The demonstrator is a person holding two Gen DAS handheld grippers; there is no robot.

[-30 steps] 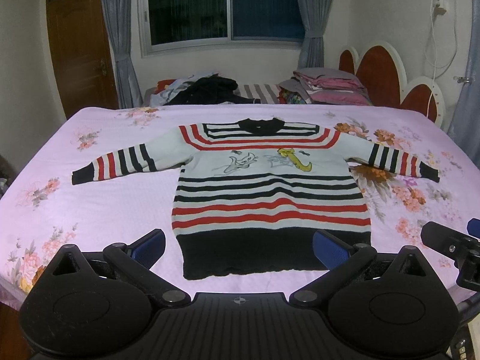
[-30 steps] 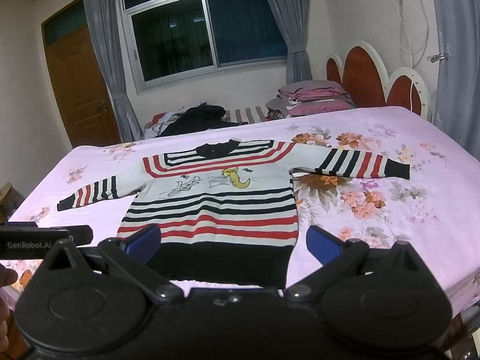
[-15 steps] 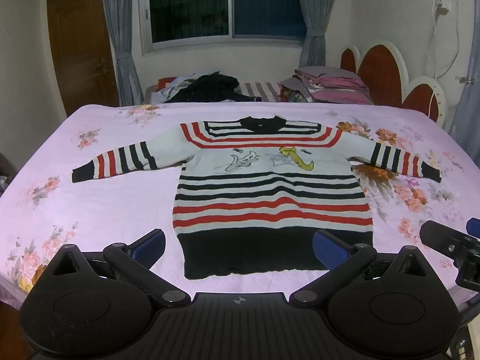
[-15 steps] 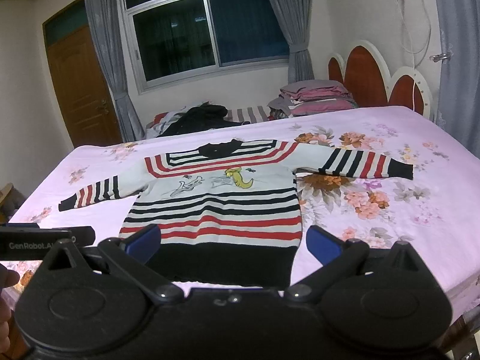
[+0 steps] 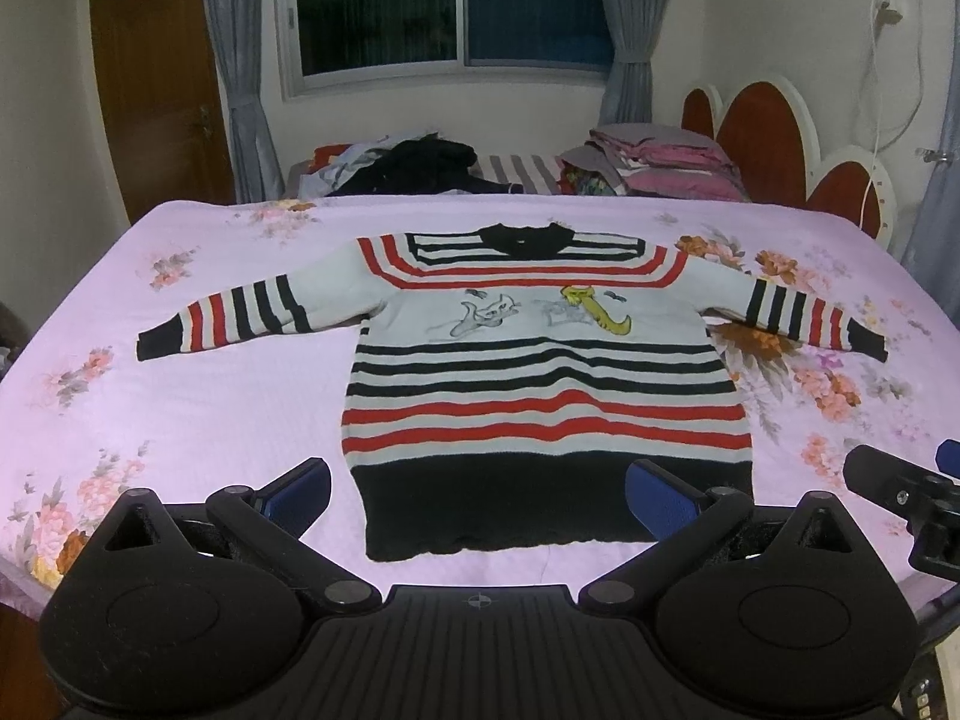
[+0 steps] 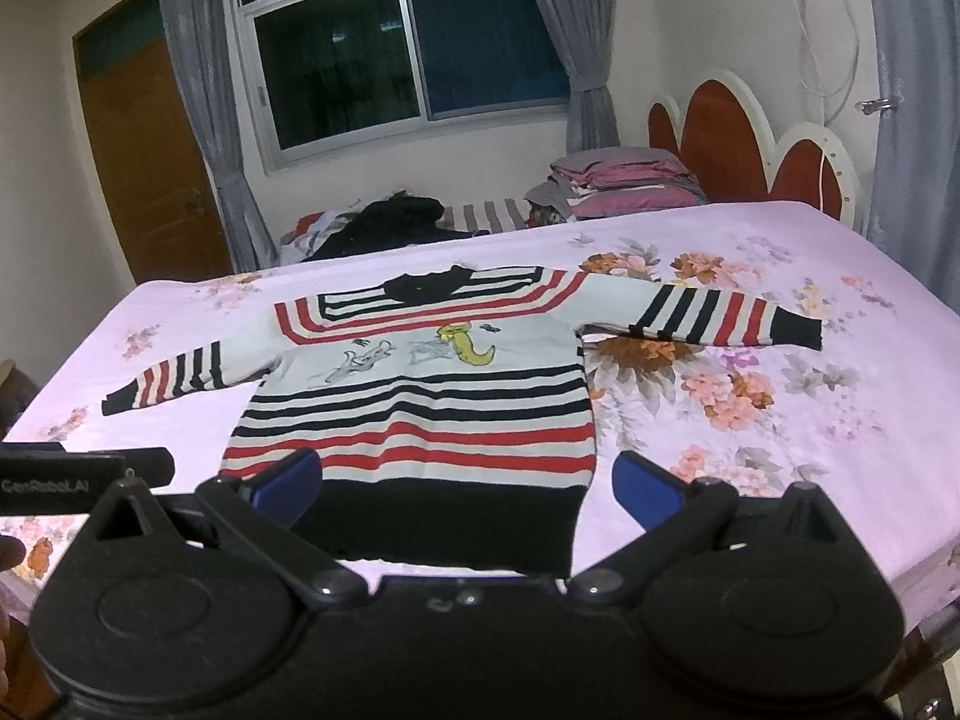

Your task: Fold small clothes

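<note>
One sweater, collar probably farthest away

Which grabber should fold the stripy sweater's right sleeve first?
Probably the right gripper: open and empty, it sits nearest the right sleeve of the red, black and white striped sweater lying flat.

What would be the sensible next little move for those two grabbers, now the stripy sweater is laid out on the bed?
Probably reach forward and pinch a sleeve to fold it across the body. The sweater lies flat on the bed, both sleeves spread out, nothing folded yet. The left gripper and right gripper are open and empty near the black hem.
</note>
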